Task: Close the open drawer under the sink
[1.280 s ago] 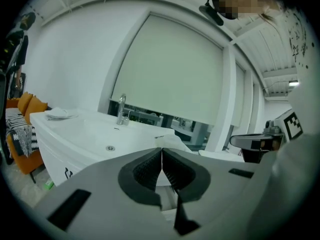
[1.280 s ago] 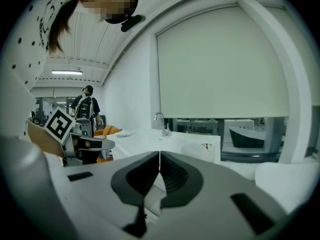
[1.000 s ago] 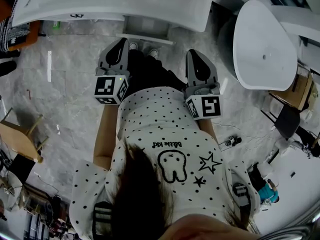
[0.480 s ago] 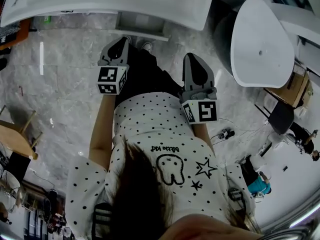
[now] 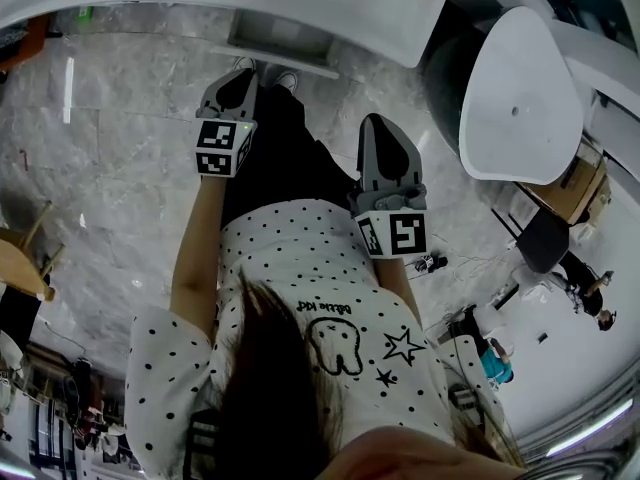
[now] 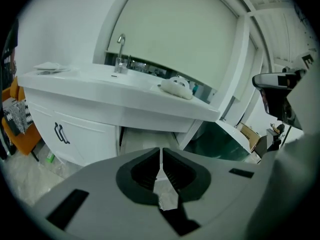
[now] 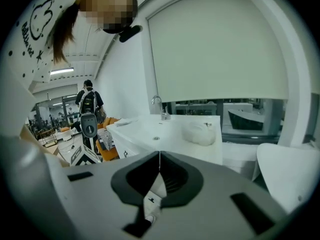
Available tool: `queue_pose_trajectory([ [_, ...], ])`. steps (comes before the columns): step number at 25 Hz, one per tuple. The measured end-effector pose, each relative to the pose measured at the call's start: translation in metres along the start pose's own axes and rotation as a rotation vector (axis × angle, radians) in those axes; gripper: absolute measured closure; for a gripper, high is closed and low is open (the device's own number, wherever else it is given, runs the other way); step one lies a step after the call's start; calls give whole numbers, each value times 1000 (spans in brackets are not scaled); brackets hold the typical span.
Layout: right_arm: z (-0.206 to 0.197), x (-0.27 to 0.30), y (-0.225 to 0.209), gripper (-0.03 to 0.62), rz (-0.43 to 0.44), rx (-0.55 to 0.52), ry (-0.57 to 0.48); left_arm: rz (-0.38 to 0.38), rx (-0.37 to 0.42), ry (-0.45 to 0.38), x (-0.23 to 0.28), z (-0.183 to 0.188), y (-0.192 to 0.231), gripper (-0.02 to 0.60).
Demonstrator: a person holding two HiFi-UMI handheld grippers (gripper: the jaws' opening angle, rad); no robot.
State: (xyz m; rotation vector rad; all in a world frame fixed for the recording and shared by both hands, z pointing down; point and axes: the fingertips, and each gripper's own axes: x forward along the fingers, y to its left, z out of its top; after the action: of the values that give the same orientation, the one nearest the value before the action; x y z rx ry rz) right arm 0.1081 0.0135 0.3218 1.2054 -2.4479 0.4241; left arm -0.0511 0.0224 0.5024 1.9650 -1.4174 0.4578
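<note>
Held the right gripper (image 5: 380, 126) closest to the body, closed up and empty, tipped a little downward. Poised the left gripper (image 5: 238, 76) farther out, likewise closed on nothing, angled down at the drawer (image 5: 283, 46), seemingly just short of it. Found that drawer standing pulled out beneath the counter (image 5: 330, 8). Best met squarely on its front with closed tips, then pushed straight in.

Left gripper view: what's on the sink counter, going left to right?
flat pale sheet → faucet → white rounded bundle
</note>
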Motion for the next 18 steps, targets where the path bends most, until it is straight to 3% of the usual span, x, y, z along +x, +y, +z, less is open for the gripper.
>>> queue_pose_trajectory([
  [18,-30,15,23,579,9,13,86,25,-12,159,60,-94,23,569],
])
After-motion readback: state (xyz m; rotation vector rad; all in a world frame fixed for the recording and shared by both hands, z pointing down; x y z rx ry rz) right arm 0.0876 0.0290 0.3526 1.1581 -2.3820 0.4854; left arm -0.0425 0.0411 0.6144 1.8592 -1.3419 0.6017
